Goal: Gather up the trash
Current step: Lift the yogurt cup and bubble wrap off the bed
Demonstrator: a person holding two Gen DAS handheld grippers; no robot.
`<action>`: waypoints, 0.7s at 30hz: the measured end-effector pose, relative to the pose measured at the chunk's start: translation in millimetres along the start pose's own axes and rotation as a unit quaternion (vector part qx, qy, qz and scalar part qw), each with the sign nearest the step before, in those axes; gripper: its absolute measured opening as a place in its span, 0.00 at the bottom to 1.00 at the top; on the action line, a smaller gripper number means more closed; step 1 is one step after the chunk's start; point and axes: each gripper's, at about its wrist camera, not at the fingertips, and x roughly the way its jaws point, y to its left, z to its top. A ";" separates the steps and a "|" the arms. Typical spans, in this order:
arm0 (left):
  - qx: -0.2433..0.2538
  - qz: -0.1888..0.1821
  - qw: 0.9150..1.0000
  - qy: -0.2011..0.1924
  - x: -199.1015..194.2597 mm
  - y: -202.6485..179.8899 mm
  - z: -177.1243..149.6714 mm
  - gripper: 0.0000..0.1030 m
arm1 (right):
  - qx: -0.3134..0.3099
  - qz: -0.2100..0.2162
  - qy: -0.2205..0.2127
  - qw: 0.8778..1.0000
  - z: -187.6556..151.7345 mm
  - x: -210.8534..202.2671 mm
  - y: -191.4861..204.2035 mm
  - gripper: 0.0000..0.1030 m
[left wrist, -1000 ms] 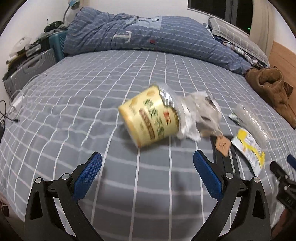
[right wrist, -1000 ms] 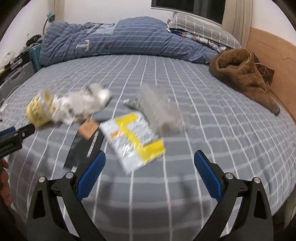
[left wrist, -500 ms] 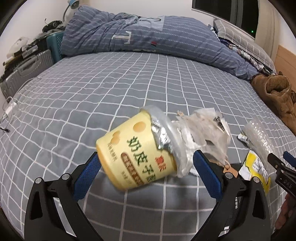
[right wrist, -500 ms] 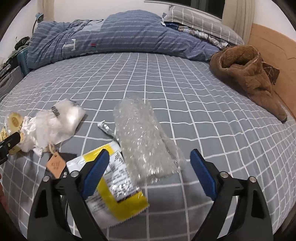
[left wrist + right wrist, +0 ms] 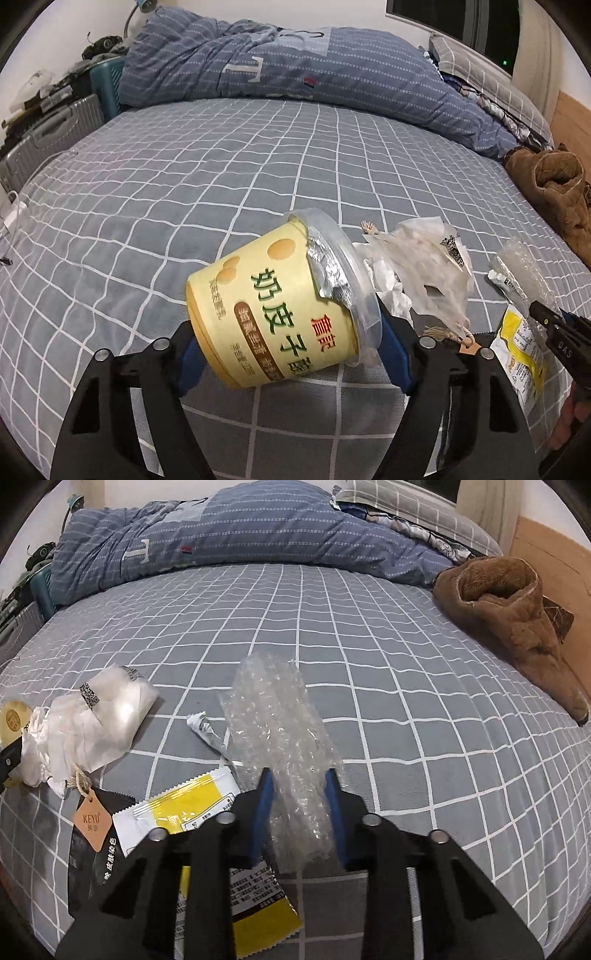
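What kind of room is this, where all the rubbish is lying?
Most likely a bedroom. The rubbish lies on a bed with a grey white-checked sheet, a rumpled blue striped quilt is heaped at the far end, and a grey checked pillow sits behind it.

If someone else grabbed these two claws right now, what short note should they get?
Left claw: closing around the tipped yellow cup; its pads sit at both sides of it.
Right claw: shut on the bubble wrap.
Loose on the bed: white wrapper, yellow sachet, black packet with tag, small foil strip.
Nothing seen binned yet; no bin in view.
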 end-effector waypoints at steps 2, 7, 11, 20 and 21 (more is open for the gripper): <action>-0.006 -0.004 1.000 0.001 -0.4 3.4 1.0 0.70 | -0.001 0.001 -0.004 1.000 1.0 -2.6 0.5 0.22; -0.007 -0.009 1.000 0.000 -5.3 5.4 3.8 0.69 | 0.000 -0.002 -0.017 1.000 4.8 -12.3 1.2 0.21; -0.006 -0.012 1.000 -0.002 -11.8 7.2 5.9 0.68 | -0.005 0.000 -0.022 1.000 6.4 -17.5 5.2 0.21; -0.001 -0.005 1.000 -0.011 -28.3 14.0 7.5 0.66 | -0.015 -0.002 -0.025 1.000 2.1 -26.5 11.5 0.20; -0.001 -0.007 1.000 -0.006 -27.6 14.4 6.2 0.66 | -0.015 -0.002 -0.026 1.000 1.1 -28.0 11.7 0.20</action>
